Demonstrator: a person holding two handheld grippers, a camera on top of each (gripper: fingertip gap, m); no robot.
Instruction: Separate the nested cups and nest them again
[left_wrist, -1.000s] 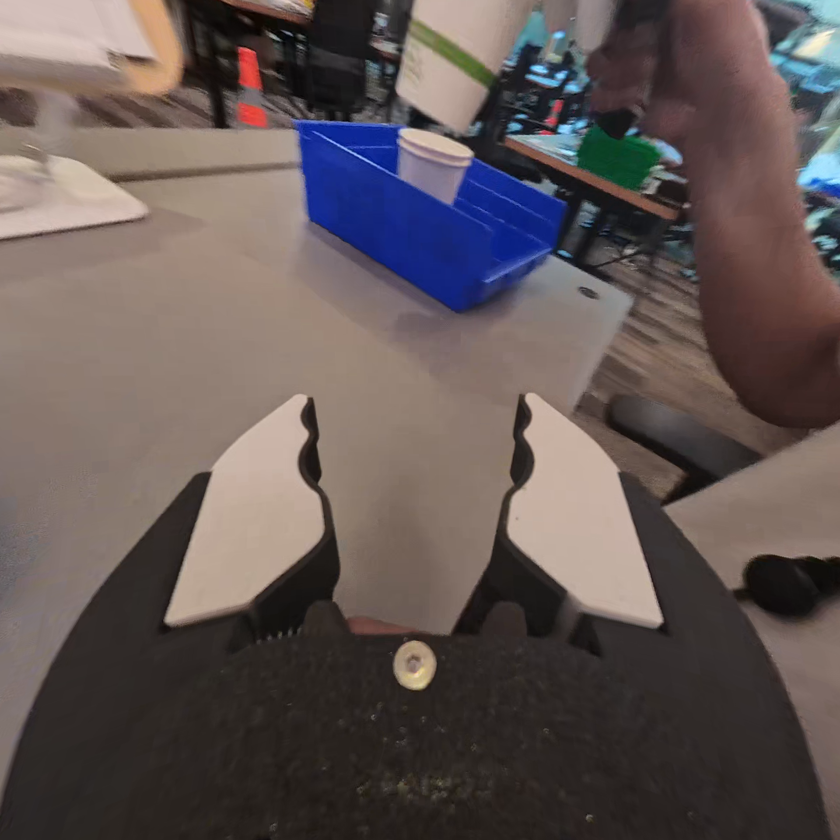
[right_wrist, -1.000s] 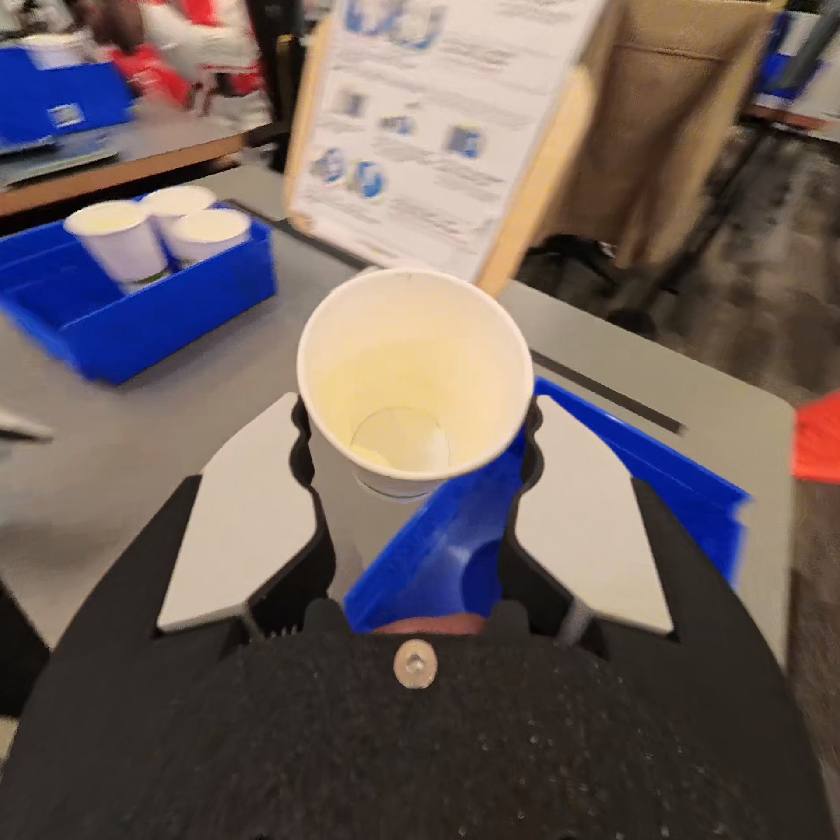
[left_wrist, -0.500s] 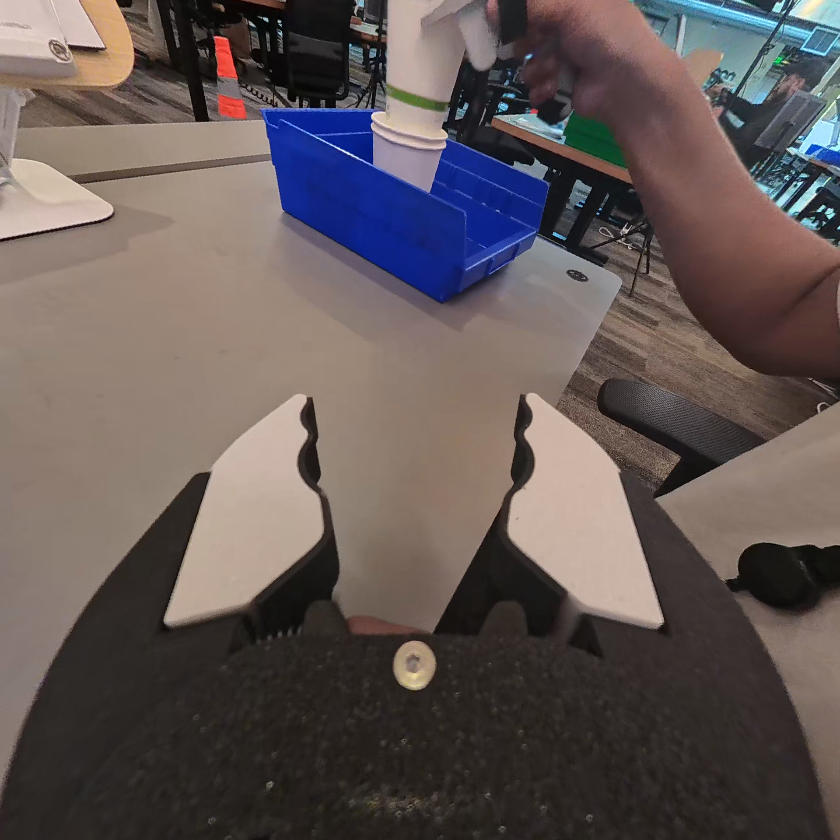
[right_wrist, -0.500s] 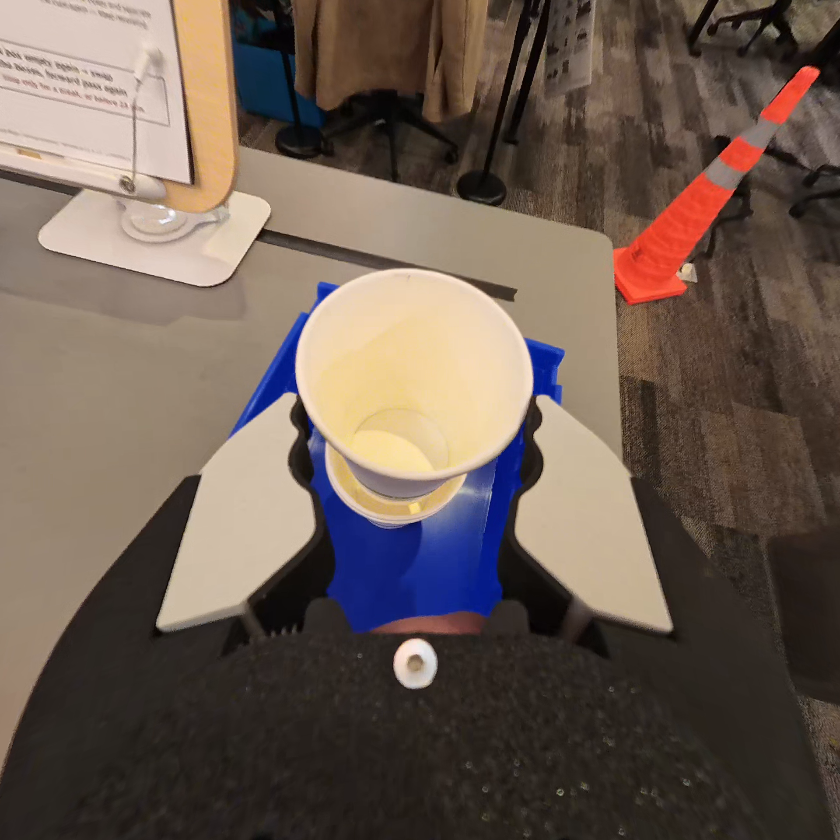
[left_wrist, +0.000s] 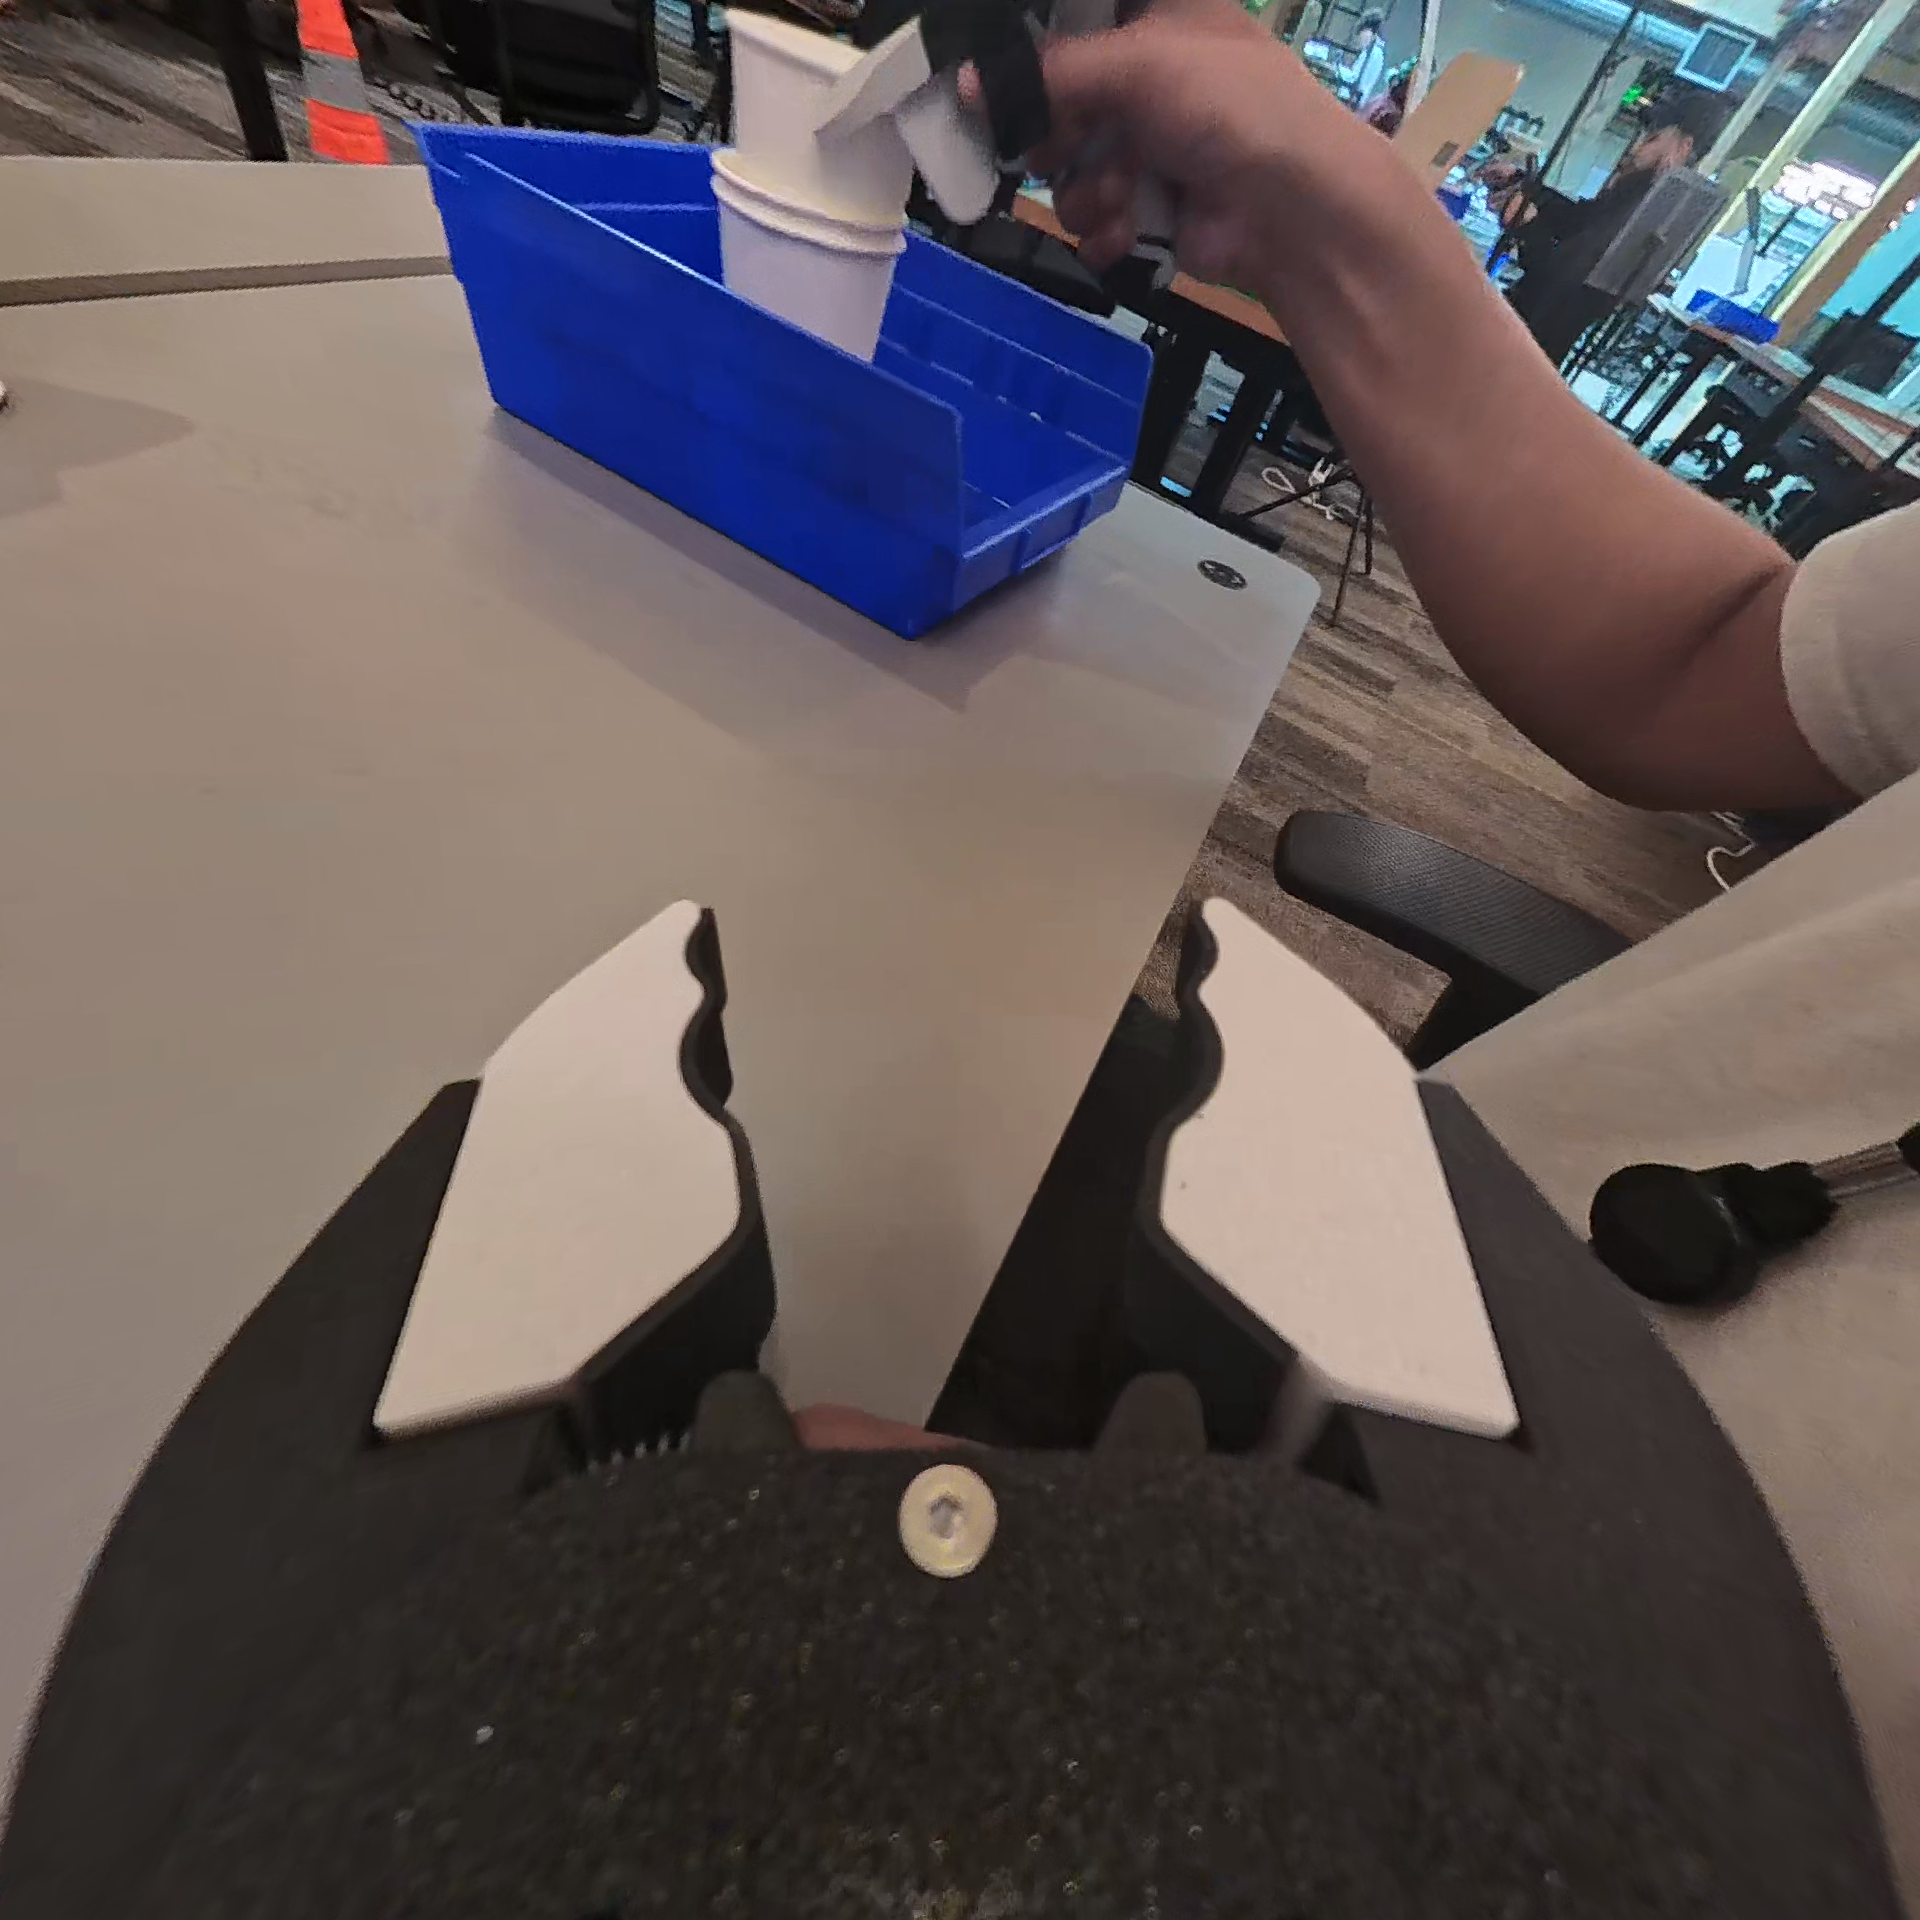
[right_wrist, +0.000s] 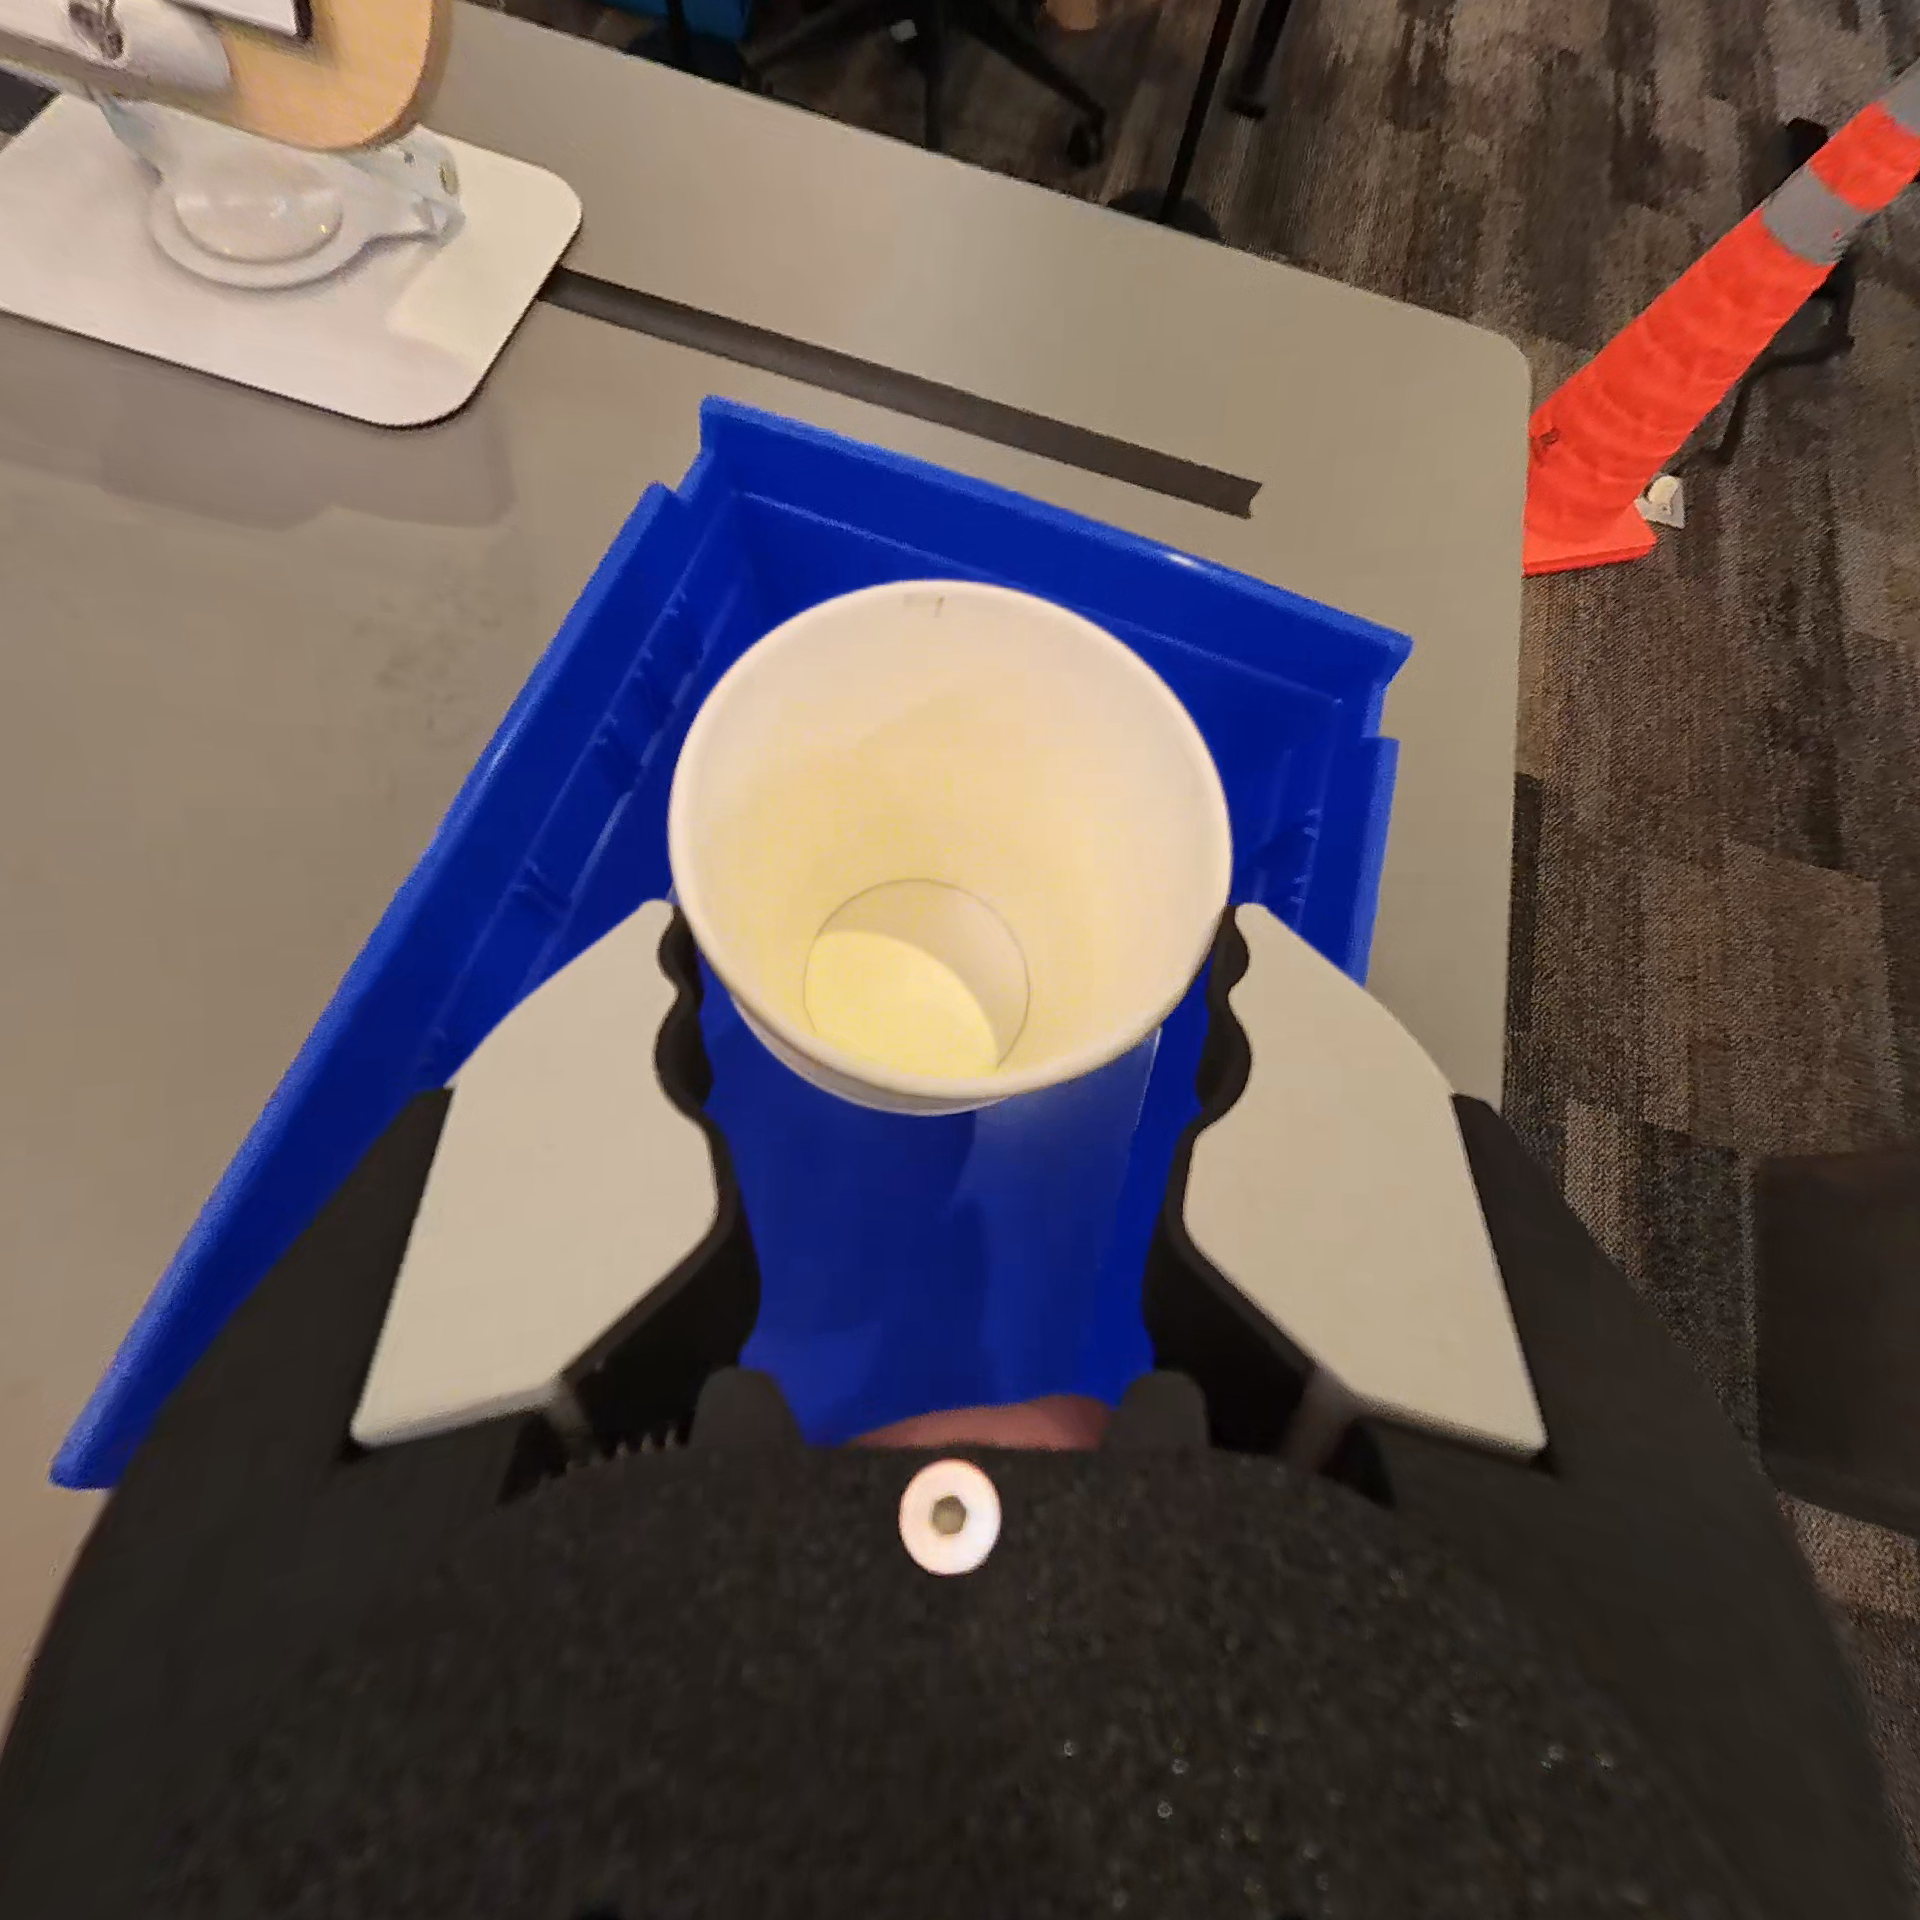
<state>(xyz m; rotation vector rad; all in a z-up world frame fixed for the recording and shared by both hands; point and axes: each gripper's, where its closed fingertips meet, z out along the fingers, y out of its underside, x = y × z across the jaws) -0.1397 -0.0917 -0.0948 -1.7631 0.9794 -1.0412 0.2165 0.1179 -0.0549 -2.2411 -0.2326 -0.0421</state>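
Your left gripper (left_wrist: 951, 997) hangs spread and empty over the worktop (left_wrist: 312, 727). At frame centre, your right gripper (right_wrist: 948, 971) pinches the upper cup (right_wrist: 948, 831), seated in the lower cup (left_wrist: 805, 265) inside the blue bin (right_wrist: 416, 987); the lower cup's base is hidden.

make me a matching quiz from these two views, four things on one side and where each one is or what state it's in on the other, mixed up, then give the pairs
Things:
1. left gripper
2. top paper cup
3. blue bin
4. orange cone

Places or states:
A. on the floor beyond the table's edge
B. open and empty above the grey table
C. between the fingers of the right gripper, pushed into a lower cup
D. on the table, with the cups standing in it

Pairs: 1-B, 2-C, 3-D, 4-A
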